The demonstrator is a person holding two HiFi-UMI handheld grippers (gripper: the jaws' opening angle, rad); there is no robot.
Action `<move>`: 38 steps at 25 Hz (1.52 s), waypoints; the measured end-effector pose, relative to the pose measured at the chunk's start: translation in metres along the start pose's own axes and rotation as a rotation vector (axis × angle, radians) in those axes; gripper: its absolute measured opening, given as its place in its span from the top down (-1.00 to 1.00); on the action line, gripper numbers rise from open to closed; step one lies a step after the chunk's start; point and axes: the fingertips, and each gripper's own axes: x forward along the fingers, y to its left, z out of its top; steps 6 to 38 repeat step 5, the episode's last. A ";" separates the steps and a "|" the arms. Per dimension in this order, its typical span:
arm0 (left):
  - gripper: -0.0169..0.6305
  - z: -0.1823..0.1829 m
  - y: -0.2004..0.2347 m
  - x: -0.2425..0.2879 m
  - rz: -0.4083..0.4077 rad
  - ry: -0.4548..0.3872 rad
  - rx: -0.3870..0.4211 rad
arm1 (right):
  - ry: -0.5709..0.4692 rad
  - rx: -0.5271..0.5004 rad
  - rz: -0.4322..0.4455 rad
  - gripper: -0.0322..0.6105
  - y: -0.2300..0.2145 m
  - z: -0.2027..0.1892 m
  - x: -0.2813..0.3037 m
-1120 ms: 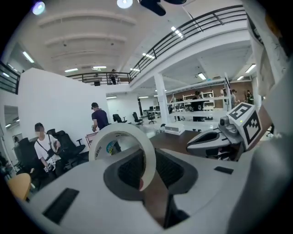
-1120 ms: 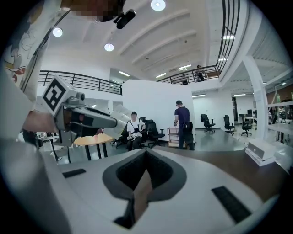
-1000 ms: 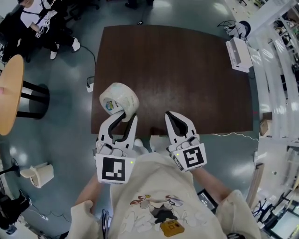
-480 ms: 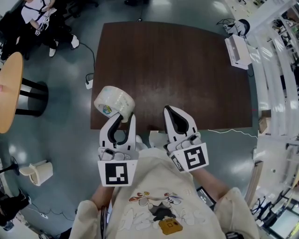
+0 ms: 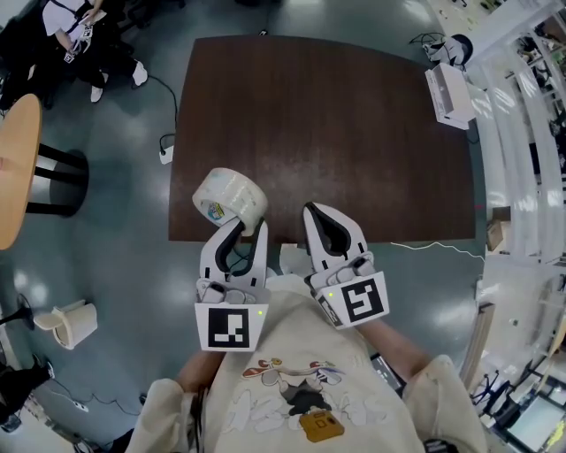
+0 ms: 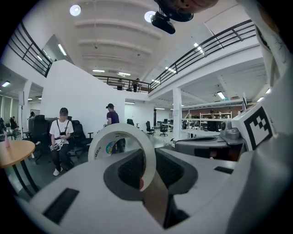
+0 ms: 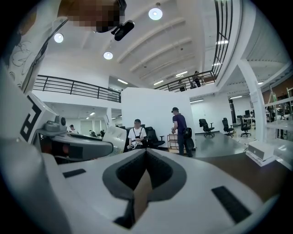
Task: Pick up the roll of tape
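Observation:
A roll of clear tape [image 5: 229,199] with a white core hangs in the air near the front left corner of the dark brown table [image 5: 354,115]. My left gripper [image 5: 247,227] is shut on its wall, one jaw through the hole. In the left gripper view the tape roll [image 6: 122,148] stands upright between the jaw tips of the left gripper [image 6: 144,157]. My right gripper [image 5: 317,216] is held beside it above the table's front edge, shut with nothing in it. The right gripper [image 7: 145,157] shows its jaws closed together in its own view.
A white box [image 5: 448,95] lies at the table's far right edge. A round wooden side table [image 5: 18,168] stands on the floor at left, and a white bin [image 5: 66,326] sits lower left. People [image 5: 75,26] sit at the far left. Shelving [image 5: 531,133] runs along the right.
The tape roll and left gripper have shifted a little right and rolled, tilting the roll. The right gripper has barely moved. The view has slid slightly over the table.

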 end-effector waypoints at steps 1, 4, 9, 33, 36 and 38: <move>0.69 0.000 -0.001 -0.001 -0.001 -0.001 0.000 | 0.001 -0.002 0.000 0.89 0.000 0.000 -0.001; 0.69 0.000 -0.002 -0.003 0.000 -0.002 0.012 | 0.003 -0.009 -0.004 0.89 -0.001 -0.001 -0.004; 0.69 0.000 -0.002 -0.004 0.000 -0.003 0.016 | 0.004 -0.011 -0.005 0.88 -0.001 -0.001 -0.004; 0.69 0.000 -0.002 -0.004 0.000 -0.003 0.016 | 0.004 -0.011 -0.005 0.88 -0.001 -0.001 -0.004; 0.69 0.000 -0.002 -0.004 0.000 -0.003 0.016 | 0.004 -0.011 -0.005 0.88 -0.001 -0.001 -0.004; 0.69 0.000 -0.002 -0.004 0.000 -0.003 0.016 | 0.004 -0.011 -0.005 0.88 -0.001 -0.001 -0.004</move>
